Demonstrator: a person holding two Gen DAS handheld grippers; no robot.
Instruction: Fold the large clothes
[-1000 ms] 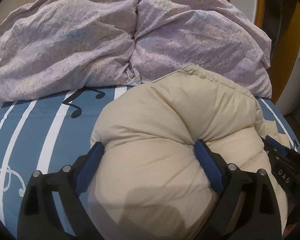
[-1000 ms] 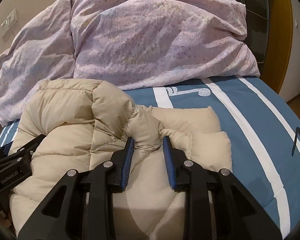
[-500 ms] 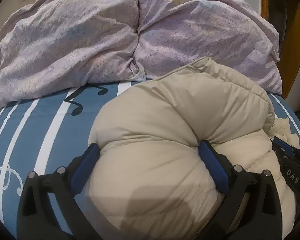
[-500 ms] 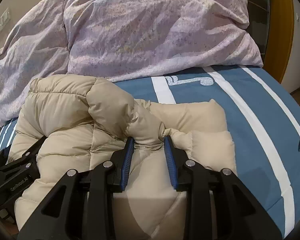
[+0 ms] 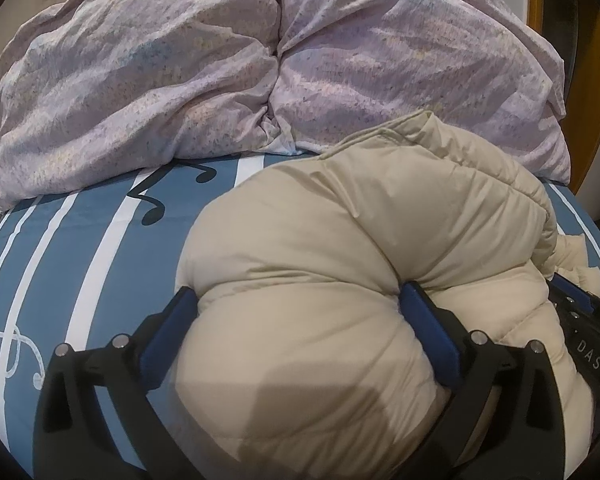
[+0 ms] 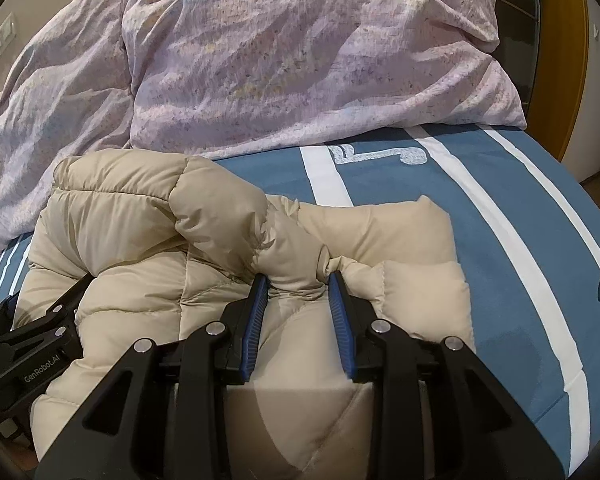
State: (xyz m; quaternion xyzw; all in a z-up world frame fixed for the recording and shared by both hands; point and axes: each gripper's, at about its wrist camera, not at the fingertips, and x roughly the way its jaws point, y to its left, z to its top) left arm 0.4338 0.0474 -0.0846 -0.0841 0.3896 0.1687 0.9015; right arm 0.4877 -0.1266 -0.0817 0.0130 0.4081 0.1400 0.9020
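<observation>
A puffy beige down jacket (image 5: 340, 264) lies bunched on the bed, quilted panels bulging and creased. The left gripper (image 5: 296, 312) has its fingers spread wide around a fat roll of it, squeezing both sides. The right gripper (image 6: 296, 286) pinches a narrow fold between close-set fingers. Beneath is a blue bedsheet (image 6: 500, 240) with white stripes and music notes. Behind, a rumpled lilac duvet (image 5: 220, 60) is heaped against a beige wall.

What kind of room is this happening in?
Most likely a bedroom: the beige puffer jacket lies on a bed with a blue music-note sheet, and a rumpled lilac duvet is heaped behind it.
</observation>
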